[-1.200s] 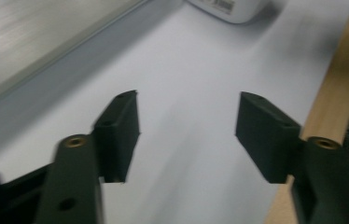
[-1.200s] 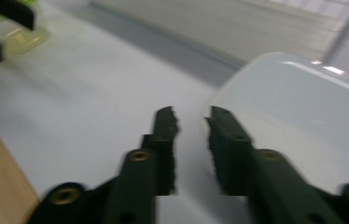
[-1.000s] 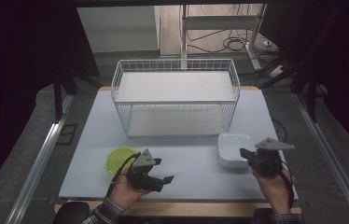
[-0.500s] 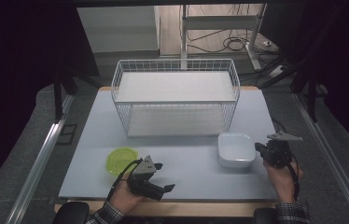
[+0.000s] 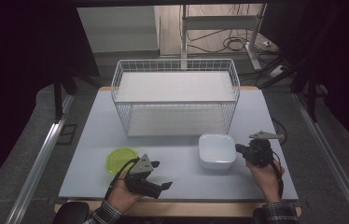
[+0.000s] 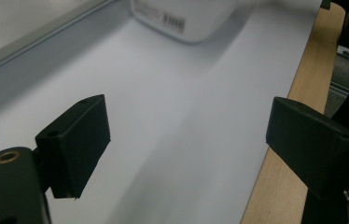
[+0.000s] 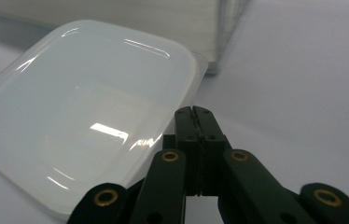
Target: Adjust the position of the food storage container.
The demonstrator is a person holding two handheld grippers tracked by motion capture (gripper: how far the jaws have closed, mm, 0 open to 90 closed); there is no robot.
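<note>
Your right hand-held gripper point(image 5: 240, 150), jaws pressed together on nothing, sat just right of the white square container point(image 5: 217, 150) on the counter point(image 5: 182, 140), while your left hand-held gripper point(image 5: 162, 179), jaws apart after just widening, hovered empty beside the green lid point(image 5: 120, 160).

The left hand point(image 5: 125, 192) comes in from the bottom edge of the high view, a plaid cuff at its wrist, and holds the left gripper point(image 5: 162, 184) low and tilted towards the right. Its two black jaws stand wide apart with nothing between them, having just been opening. The right hand point(image 5: 267, 176) reaches up from the bottom right and carries the right gripper point(image 5: 238, 149), which points left with its jaws pressed together, pad against pad.
</note>
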